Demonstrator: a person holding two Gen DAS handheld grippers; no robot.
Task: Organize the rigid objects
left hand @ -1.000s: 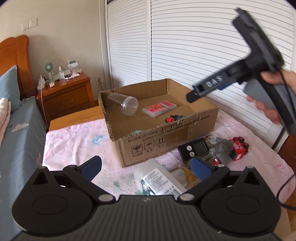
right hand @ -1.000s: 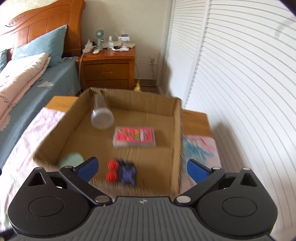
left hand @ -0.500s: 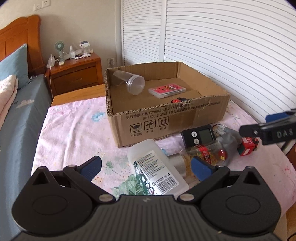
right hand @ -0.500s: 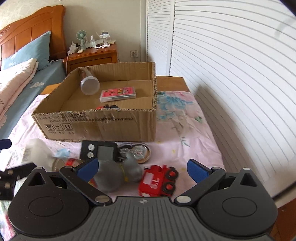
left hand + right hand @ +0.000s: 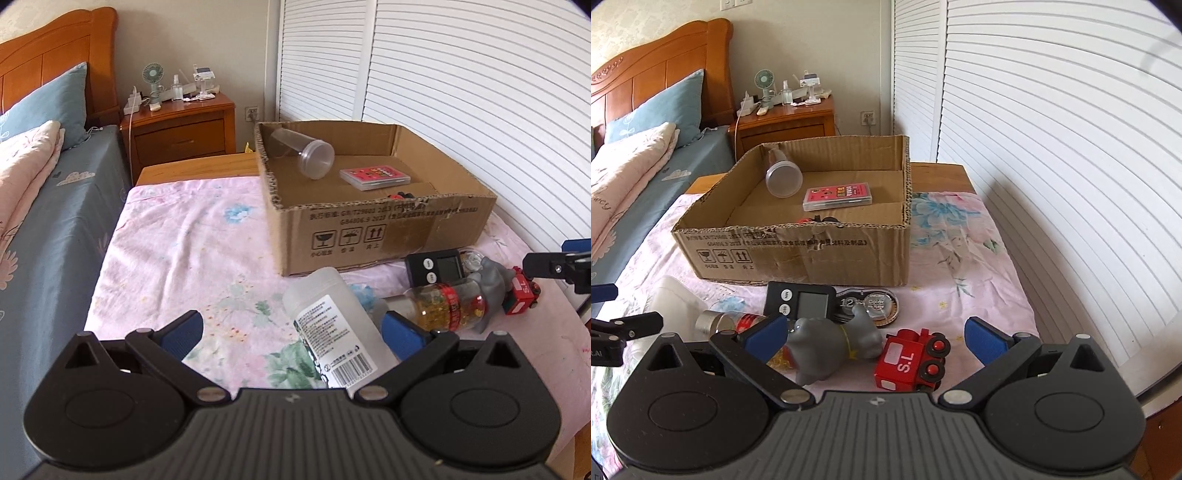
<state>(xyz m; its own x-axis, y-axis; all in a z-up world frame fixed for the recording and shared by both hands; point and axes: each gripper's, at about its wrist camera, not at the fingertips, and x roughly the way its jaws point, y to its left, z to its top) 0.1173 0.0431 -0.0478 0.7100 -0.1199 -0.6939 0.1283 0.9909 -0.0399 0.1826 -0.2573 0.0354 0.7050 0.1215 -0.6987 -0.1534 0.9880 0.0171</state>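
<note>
A cardboard box (image 5: 388, 232) (image 5: 798, 254) on the pink cloth holds a clear cup (image 5: 308, 155), a red card case (image 5: 375, 177) and a small toy car, mostly hidden. In front lie a white bottle (image 5: 336, 328), a jar of beads (image 5: 450, 306), a black timer (image 5: 799, 301), a grey elephant figure (image 5: 831, 345), a tape roll (image 5: 877, 301) and a red toy train (image 5: 912, 362). My left gripper (image 5: 291, 332) is open over the white bottle. My right gripper (image 5: 873, 336) is open above the elephant and train.
A bed with a blue sheet (image 5: 48, 236) runs along the left. A wooden nightstand (image 5: 181, 129) with a small fan stands behind. White louvred doors (image 5: 1052, 147) line the right side. The cloth left of the box (image 5: 177, 251) is bare.
My right gripper has pulled back from over the box and dropped low in front of it, over the toys. My left gripper has moved back and to the left, with the bottle now between its fingers.
</note>
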